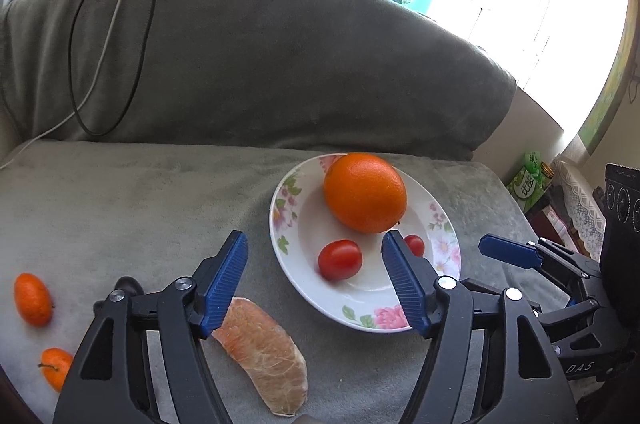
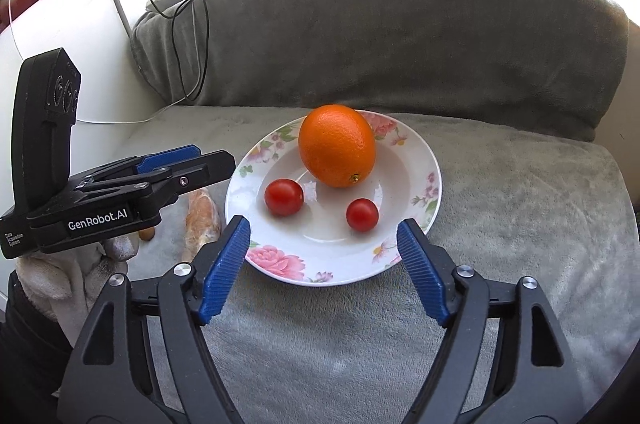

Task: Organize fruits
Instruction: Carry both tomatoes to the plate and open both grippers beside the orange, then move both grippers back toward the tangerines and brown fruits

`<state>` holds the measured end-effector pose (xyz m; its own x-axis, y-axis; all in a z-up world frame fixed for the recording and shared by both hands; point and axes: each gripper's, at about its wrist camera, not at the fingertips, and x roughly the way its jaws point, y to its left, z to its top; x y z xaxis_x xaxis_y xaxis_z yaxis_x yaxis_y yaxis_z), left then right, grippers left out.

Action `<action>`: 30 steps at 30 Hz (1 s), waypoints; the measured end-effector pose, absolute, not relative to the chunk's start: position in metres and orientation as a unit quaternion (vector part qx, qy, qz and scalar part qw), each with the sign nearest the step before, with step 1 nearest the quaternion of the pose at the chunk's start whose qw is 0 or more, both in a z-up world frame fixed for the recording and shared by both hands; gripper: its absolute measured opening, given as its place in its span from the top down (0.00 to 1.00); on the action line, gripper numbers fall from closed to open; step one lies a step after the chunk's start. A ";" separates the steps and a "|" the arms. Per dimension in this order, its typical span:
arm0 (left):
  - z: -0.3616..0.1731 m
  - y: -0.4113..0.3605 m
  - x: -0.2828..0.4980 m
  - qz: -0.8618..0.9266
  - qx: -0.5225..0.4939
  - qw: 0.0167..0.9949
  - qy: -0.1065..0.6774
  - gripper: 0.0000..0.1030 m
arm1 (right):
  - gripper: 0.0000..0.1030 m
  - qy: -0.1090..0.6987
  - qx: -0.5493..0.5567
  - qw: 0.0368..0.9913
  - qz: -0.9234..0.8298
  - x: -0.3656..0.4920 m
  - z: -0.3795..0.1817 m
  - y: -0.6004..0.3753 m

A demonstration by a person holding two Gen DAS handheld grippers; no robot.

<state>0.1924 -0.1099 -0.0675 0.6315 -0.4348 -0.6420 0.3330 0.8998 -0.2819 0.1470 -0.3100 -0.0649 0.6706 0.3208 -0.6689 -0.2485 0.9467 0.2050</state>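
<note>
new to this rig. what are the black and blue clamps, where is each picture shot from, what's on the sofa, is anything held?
No robot arm here: a person holds a handheld two-finger clamp in each hand, with a fisheye camera on each looking forward along its blue fingers.

The left wrist view shows the left gripper up close; the right wrist view shows the right gripper, with the left one off to its side.

On the grey sofa cover sits a floral plate holding an orange and two cherry tomatoes. Beside the plate lie a peeled citrus segment and two kumquats.

Both grippers are open and hold nothing.
</note>
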 end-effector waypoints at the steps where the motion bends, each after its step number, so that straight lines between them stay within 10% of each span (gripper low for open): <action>1: -0.067 -0.109 0.192 -0.213 -0.070 0.901 0.372 0.29 | 0.15 0.373 0.048 0.913 0.156 0.146 -0.064 -0.310; 30: -0.041 -0.071 0.163 -0.179 -0.086 0.920 0.337 0.23 | 0.00 0.327 0.040 0.934 0.137 0.135 -0.040 -0.301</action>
